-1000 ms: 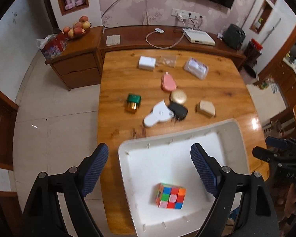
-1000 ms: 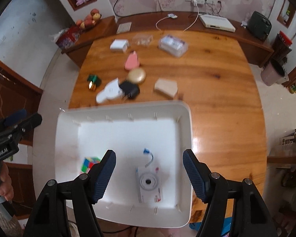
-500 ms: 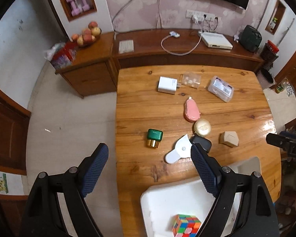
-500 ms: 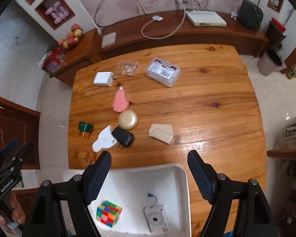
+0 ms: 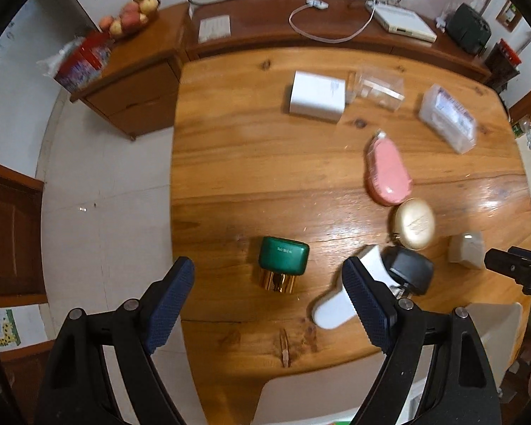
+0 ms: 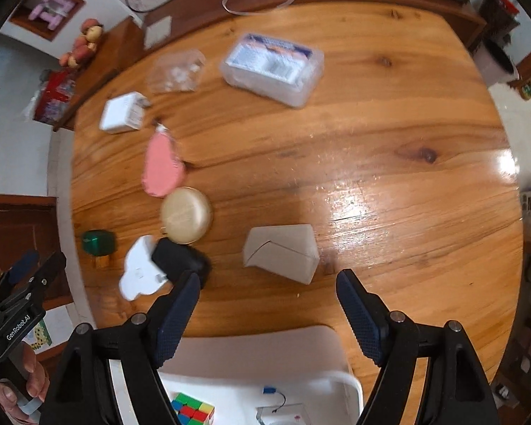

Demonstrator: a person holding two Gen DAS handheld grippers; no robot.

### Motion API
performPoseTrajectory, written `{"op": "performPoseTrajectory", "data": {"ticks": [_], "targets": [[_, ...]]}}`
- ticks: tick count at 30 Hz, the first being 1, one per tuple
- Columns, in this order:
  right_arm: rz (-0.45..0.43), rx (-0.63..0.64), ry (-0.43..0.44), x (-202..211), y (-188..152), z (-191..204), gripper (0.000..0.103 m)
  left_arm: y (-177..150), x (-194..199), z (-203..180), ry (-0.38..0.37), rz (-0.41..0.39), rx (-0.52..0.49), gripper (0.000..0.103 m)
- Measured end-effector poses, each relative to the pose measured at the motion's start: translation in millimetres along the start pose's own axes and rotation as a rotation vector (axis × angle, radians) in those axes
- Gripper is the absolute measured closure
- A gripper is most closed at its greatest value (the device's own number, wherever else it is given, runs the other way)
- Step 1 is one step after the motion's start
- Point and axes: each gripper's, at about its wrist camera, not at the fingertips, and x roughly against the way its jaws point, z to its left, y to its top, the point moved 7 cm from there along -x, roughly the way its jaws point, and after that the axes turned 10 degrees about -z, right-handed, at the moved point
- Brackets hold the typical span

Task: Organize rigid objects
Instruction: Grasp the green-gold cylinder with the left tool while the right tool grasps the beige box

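Observation:
My left gripper (image 5: 269, 301) is open and points down, just short of a green box with a gold base (image 5: 283, 264); nothing is between its fingers. Beside its right finger lie a flat white piece (image 5: 331, 310) and a black adapter (image 5: 409, 272). My right gripper (image 6: 269, 313) is open and empty, close above a beige angular box (image 6: 281, 251). Behind it the white tray (image 6: 265, 347) holds a colour cube (image 6: 191, 412) and a small white device (image 6: 283, 418). A gold round compact (image 6: 186, 216) and a pink oval case (image 6: 161, 168) lie further out on the table.
A white box (image 5: 317, 97), a clear bag (image 5: 378, 86) and a clear plastic box (image 6: 272, 67) sit at the far side of the wooden table (image 6: 389, 141). Behind it runs a low cabinet with a cable and fruit. A hand (image 6: 24, 382) holds the left gripper.
Both grippers moved off the tray, out over the table and lower, so the loose objects look larger. The right jaws widened a little. Nothing was picked up.

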Motion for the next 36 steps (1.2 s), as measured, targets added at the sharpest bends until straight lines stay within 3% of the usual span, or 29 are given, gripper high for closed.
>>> {"op": "performPoseTrajectory", "data": {"ticks": [7,18,22,24,36], "targets": [[0.046,-0.039,0.009,-34.9,2.1,-2.8,0.023,-4.1,-25.0,-7.7,-0.007,0.036,-0.013,0.016],[0.060,-0.040,-0.069,-58.8,6.7,-1.2,0.023,-4.0,-44.9,-6.9,-0.001,0.050,0.006,0.016],[0.080,-0.048,-0.081,-67.0,6.3,1.0,0.034,-4.3,-51.4,-5.2,0.008,0.056,0.006,0.016],[0.090,-0.052,-0.084,-69.9,1.9,1.9,0.034,-5.1,-55.9,-3.9,0.012,0.065,0.005,0.017],[0.083,-0.039,-0.097,-67.7,-5.5,7.4,0.039,-9.5,-70.1,0.1,-0.025,0.094,0.008,0.050]]}}
